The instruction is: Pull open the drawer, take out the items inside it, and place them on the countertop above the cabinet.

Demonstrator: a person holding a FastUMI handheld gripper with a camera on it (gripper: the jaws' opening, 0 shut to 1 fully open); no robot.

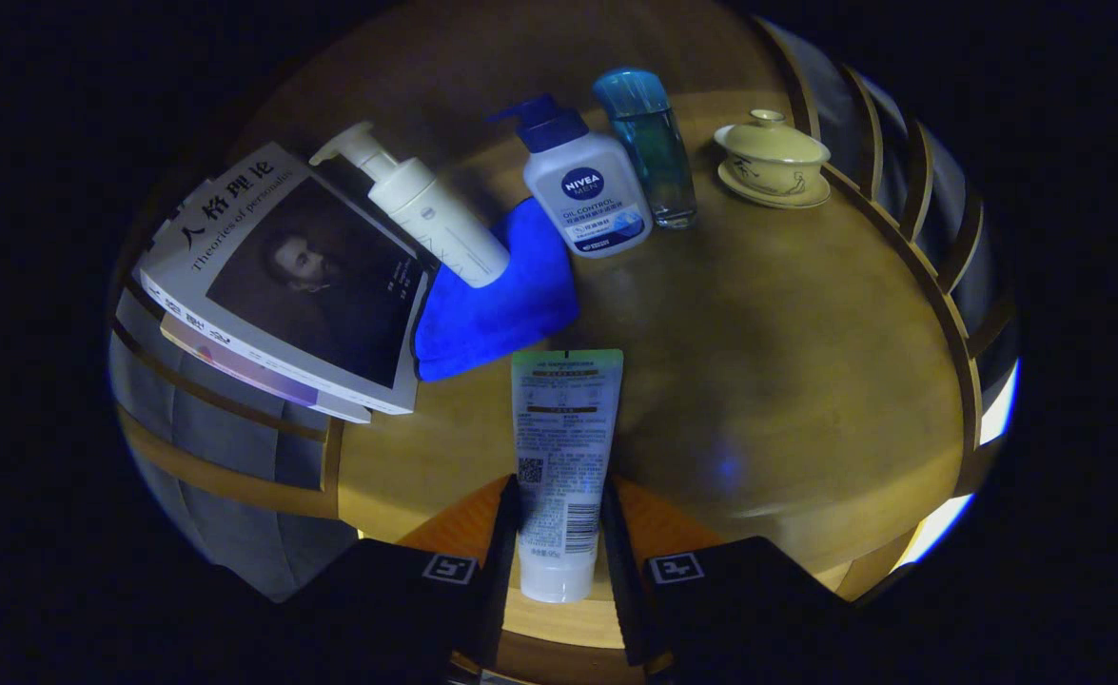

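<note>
A round wooden countertop [787, 362] with a warm yellow-brown sheen spreads under dim light, slatted wooden rails curving around its far right side. The gripper [559, 533] is closed on a squeeze tube [563, 447], both fingers pressing its sides near the white cap end, the tube's crimped end pointing ahead over the countertop.

Taking the tube as the landmark: just beyond its crimped end and to the left lies a folded blue cloth [501, 304]. A white pump bottle [425, 209] lies tilted across the cloth's far left edge and onto a stack of books [283, 285] left of the tube. Straight beyond the tube a pump bottle with a dark blue head [582, 185] stands against the cloth, with a clear blue bottle [649, 143] touching its right side. Farther right, well apart, sits a lidded cream cup on a saucer [773, 157].
</note>
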